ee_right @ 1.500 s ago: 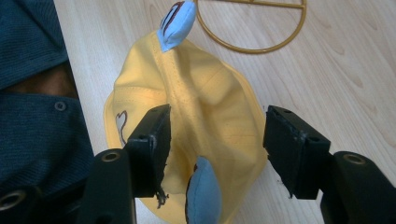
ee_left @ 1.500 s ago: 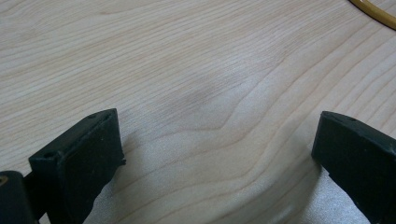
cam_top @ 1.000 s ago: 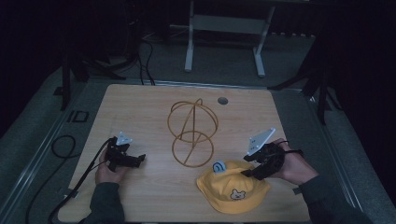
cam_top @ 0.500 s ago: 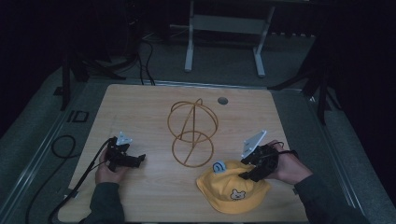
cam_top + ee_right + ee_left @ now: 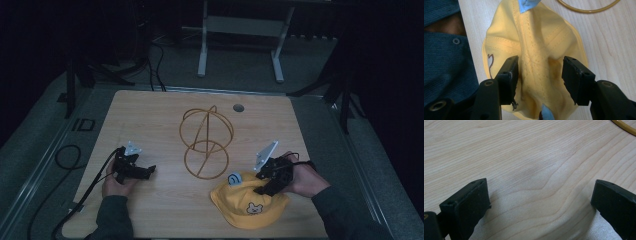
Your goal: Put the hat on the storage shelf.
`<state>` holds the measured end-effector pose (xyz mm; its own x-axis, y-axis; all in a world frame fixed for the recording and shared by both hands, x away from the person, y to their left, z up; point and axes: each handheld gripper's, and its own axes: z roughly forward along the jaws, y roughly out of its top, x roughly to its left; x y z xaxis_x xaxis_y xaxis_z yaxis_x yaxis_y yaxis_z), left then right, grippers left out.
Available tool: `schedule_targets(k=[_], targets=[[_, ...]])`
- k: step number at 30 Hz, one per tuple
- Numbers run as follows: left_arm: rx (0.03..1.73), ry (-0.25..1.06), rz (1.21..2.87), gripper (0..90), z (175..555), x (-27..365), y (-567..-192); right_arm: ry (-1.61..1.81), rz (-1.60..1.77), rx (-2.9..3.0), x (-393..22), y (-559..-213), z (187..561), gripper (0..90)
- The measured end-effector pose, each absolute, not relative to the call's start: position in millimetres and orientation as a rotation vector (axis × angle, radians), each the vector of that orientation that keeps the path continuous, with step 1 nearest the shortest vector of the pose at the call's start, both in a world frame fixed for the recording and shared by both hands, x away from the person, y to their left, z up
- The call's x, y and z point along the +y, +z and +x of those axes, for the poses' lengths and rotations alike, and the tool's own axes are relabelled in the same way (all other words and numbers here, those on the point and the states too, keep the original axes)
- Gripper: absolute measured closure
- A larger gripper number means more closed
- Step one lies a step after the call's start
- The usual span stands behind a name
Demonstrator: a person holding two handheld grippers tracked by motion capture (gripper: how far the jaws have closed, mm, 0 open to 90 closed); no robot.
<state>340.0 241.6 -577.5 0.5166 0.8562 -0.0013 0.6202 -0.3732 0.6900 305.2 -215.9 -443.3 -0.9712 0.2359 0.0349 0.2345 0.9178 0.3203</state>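
My right hand-held gripper (image 5: 264,186) sits over the yellow cap (image 5: 250,206), which lies near the surface's (image 5: 150,125) near edge, toward its right corner. In the right gripper view the two black jaws straddle a raised fold of the cap's (image 5: 536,50) crown: the cloth bunches up between them, and the left pad looks pressed into the fabric, while on the right a thin shadowed gap makes me unsure whether that pad touches. So I cannot tell for certain whether I am clamping the fold or only bracketing it; the jaws stand about half closed. The cap carries a small bear face on its brim side and a blue round patch (image 5: 234,179) on the side facing the wire stand (image 5: 206,142). That stand, a golden wire frame of hoops, rises near the middle of the surface, just beyond the cap and apart from it.

My left hand-held gripper (image 5: 145,171) rests low toward the surface's left edge, well apart from the cap. In the left gripper view its jaws are spread wide with nothing but bare wood (image 5: 529,165) between them, so it is released and empty. A dark round grommet (image 5: 238,107) sits near the far edge.
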Motion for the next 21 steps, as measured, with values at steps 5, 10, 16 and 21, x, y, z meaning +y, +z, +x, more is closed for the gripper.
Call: schedule_targets(k=[5,10,16,21], targets=[[1.198,0.478,2.121,1.5,340.0,241.6,-577.5,0.518,0.381,3.085,-215.9,-446.4,306.2,52.1],[1.199,0.478,2.119,1.5,340.0,241.5,-577.5,0.513,0.379,3.103,-215.0,-447.1,306.3,64.1],[1.198,0.478,2.120,1.6,340.0,241.6,-577.5,0.512,0.366,3.123,-211.7,-448.7,305.8,76.4],[1.198,0.478,2.121,1.5,340.0,241.6,-577.5,0.506,0.340,3.121,-210.6,-445.7,305.1,77.4]])
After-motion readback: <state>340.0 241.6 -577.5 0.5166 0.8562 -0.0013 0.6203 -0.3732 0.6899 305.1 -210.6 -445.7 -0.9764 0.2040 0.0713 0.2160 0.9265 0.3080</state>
